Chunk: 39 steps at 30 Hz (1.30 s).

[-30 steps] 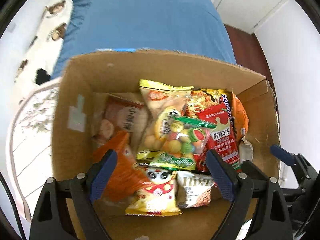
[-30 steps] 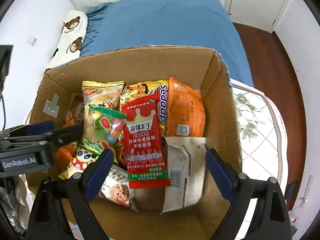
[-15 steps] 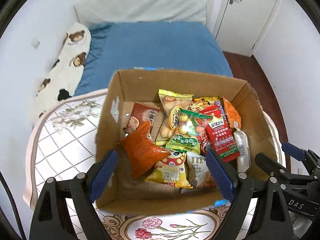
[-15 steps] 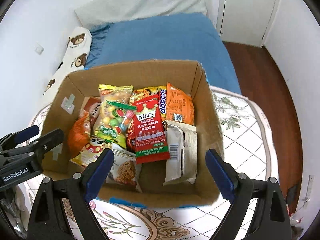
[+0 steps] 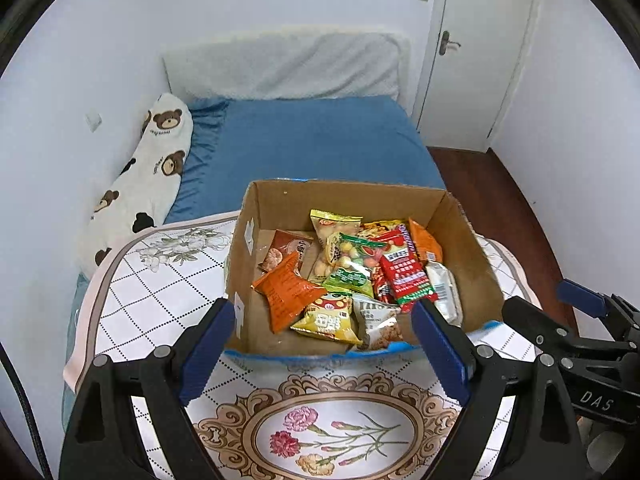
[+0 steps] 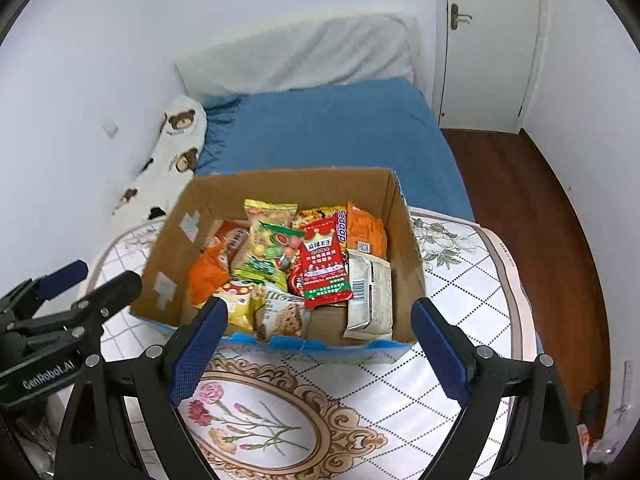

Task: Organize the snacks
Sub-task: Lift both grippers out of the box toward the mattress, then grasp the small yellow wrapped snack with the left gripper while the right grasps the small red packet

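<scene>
Both claws hang spread wide with nothing between their blue pads: the left claw (image 5: 322, 344) and the right claw (image 6: 320, 340) each point down at a cardboard box (image 5: 472, 240) that sits just ahead of the fingertips on a flowered, checked table cover (image 5: 160, 292). Inside the box, ahead of the left claw, lie an orange bag (image 5: 286, 290), a yellow bag (image 5: 328, 318) and a cookie bag (image 5: 378, 322); farther ahead sit a red packet (image 5: 404, 274) and a green candy bag (image 5: 352, 268). Ahead of the right claw, a white packet (image 6: 370, 294) lies along the box's right wall. Beyond the box is a blue bed (image 5: 316, 140) with a bear-print pillow (image 5: 152, 168).
</scene>
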Available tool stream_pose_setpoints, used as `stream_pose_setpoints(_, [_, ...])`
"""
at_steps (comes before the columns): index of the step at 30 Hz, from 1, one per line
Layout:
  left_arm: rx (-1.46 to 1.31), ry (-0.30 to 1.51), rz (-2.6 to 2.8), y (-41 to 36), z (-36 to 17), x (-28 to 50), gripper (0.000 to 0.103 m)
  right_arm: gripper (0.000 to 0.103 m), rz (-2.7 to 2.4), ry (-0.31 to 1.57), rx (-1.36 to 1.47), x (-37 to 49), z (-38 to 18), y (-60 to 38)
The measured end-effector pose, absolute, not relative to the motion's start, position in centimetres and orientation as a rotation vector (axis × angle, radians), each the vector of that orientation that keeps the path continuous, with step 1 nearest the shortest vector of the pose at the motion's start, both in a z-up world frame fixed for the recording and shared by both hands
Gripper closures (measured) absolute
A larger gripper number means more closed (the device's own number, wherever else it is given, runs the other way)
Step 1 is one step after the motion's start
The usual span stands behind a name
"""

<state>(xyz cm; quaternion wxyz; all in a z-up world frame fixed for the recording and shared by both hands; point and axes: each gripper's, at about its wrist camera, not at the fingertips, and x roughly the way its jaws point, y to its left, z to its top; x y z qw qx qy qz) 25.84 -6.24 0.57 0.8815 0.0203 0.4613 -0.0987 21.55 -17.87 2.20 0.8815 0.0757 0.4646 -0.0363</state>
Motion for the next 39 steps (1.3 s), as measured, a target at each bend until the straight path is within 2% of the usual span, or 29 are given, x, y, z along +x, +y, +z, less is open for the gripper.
stream_pose_setpoints(4, [0.034,0.977,-0.207,-5.5,0.4,23.7,0.013,0.008,-0.055,0.979,0.203,19.1,2.2,-17.5])
stream_pose_setpoints(8, [0.035,1.056,-0.199,-4.0,-2.1,20.8,0.013,0.008,-0.014,1.068,0.251,16.1,-0.6,-16.7])
stream_pose_setpoints(19, [-0.017,1.579,-0.141,3.9,-18.1,10.9,0.013,0.009,0.048,1.535,0.435,6.7,-18.3,-13.4])
stream_pose_setpoints(23, [-0.113,1.725,-0.162,5.9,-21.8,8.3,0.013,0.014,0.051,1.637,0.486,4.4,-22.3,-12.6])
stream_pose_setpoints(31, [-0.183,1.911,-0.189,6.1,-28.2,6.1,0.014,0.016,0.049,1.707,0.516,2.3,-25.8,-11.1])
stream_pose_setpoints(34, [-0.186,1.957,-0.183,5.9,-30.2,5.5,0.019,0.020,0.045,1.714,0.510,2.1,-26.3,-10.8])
stream_pose_setpoints(36, [-0.188,1.977,-0.178,5.9,-31.4,5.1,0.031,0.022,0.040,1.722,0.505,2.0,-26.7,-10.6])
stream_pose_setpoints(39, [-0.164,1.966,-0.177,5.5,-32.1,5.1,0.033,0.027,0.034,1.730,0.490,1.7,-27.5,-10.1])
